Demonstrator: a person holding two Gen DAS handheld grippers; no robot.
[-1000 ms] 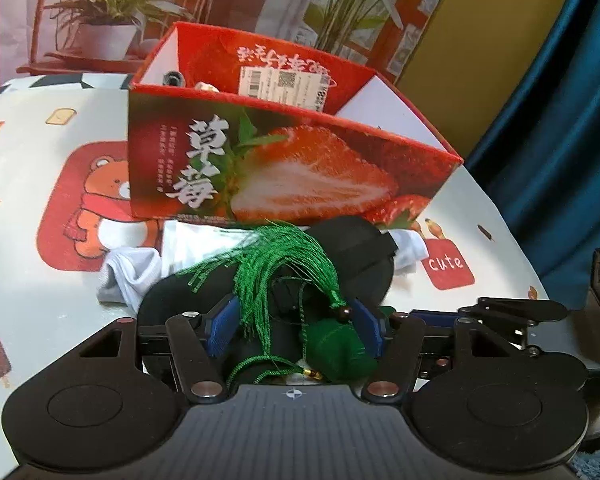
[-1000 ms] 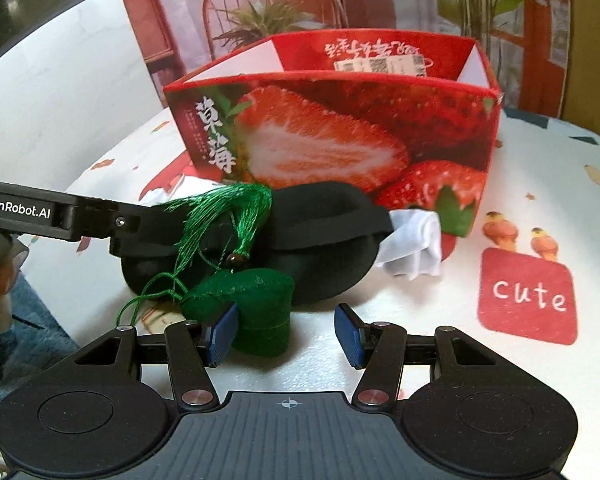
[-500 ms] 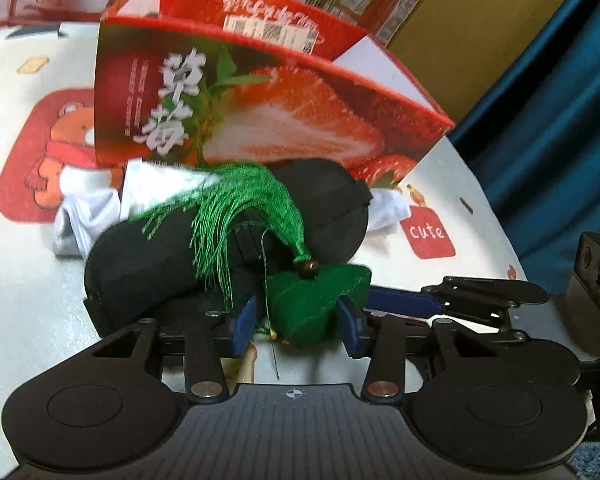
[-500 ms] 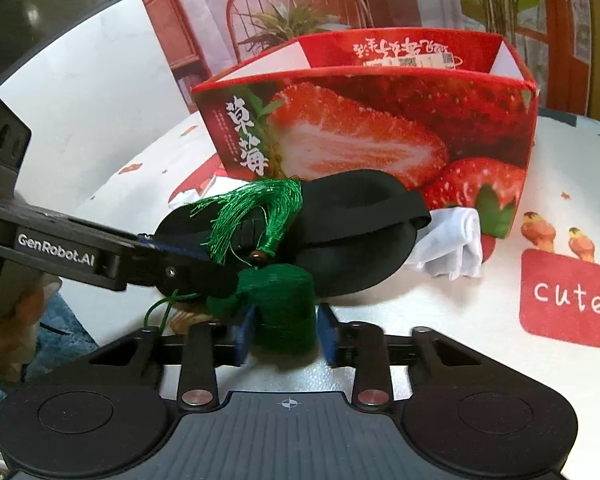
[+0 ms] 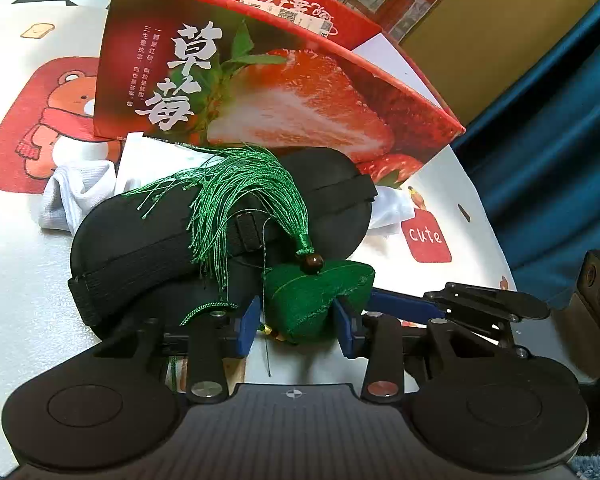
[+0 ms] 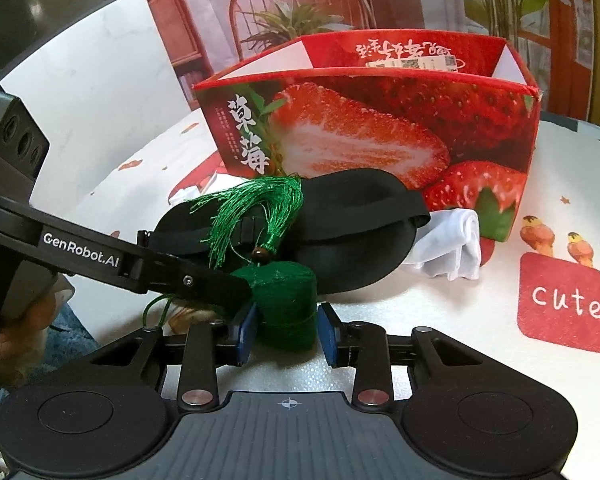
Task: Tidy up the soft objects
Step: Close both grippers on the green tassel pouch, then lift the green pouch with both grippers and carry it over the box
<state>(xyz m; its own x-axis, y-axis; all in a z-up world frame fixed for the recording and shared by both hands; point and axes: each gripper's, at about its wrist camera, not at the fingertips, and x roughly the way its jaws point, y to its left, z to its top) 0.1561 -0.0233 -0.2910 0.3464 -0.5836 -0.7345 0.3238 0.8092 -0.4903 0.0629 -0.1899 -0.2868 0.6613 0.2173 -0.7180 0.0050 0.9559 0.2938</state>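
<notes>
Lowered left tongs (image 5: 296, 322) astride sachet (image 5: 316, 294)

Both fisheye views are taken low and close over the table, angled down along the gripper fingers. The green sachet (image 5: 320, 296), black eye mask (image 6: 352, 236) and strawberry box (image 6: 380, 120) are shared, seen from its left and right.

Soft, even indoor light, faint shadows, strong fisheye bending at edges, corners perhaps slightly blurred

Round table (image 6: 440, 308) wearing white cartoon-print cloth. Printed backdrop (image 6: 300, 4) with red chair and plants hanging behind. Teal curtain (image 5: 560, 140) draping beside it, mustard wall (image 5: 472, 48) showing between. Soft daylight coming in.
</notes>
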